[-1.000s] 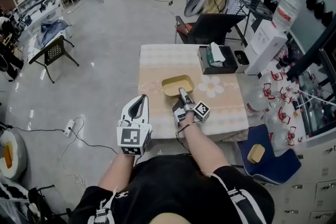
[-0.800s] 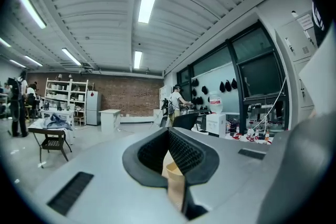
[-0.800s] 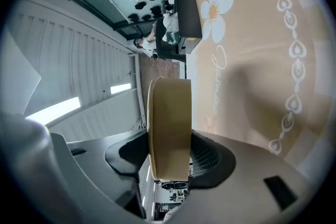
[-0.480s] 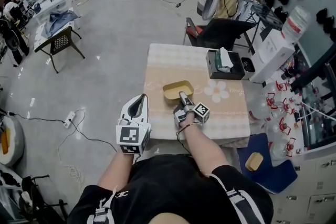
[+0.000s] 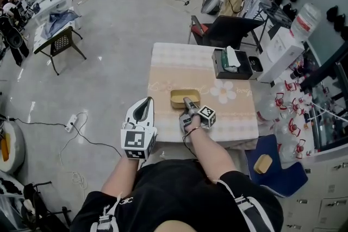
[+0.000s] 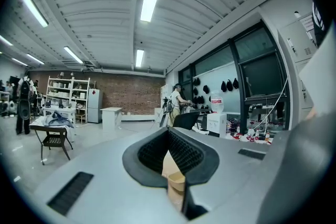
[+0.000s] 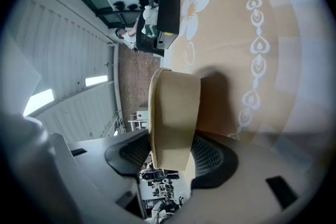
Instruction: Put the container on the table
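A black tissue box (image 5: 242, 69) lies on the cloth-covered table (image 5: 174, 62), the yellow container (image 5: 179, 98) nearer its front.

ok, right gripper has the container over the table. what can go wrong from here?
1. The right gripper clamps the container by its near wall only. Whether its base sits flat on the table is unclear, so opening now might let it drop or rock.
2. Pulling back before the jaws clear that wall could drag it toward the table's near edge.
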Demonstrator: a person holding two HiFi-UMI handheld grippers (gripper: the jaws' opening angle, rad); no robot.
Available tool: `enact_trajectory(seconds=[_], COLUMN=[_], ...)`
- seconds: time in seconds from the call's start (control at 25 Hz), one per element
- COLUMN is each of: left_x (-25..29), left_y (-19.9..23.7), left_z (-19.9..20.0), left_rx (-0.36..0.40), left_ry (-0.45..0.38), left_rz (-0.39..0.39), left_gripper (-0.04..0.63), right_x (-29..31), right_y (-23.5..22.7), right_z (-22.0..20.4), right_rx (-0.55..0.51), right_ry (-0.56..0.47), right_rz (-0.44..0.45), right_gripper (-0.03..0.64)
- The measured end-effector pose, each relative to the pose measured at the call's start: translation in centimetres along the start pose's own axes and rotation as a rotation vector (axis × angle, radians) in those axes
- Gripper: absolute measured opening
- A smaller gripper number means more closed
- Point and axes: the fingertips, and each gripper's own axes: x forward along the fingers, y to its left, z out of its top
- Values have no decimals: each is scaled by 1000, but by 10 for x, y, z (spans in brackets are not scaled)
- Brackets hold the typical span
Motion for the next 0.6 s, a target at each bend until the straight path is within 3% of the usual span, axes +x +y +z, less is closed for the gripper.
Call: enact_trajectory(seconds=[0.36,0.6], left_x=[-4,2], left_y=[-17,-35], left_z=[-2,-6], left_rx=[-28,-63], left_ry=[7,14], left_rz=[-32,-76], left_gripper=[12,12], right_x=[-40,-78], right_y=[-25,-34], right_z=[6,18], right_rx=[-71,-238], right_ry=[-22,-7], right_rz=[-169,-279], right_gripper=[292,324])
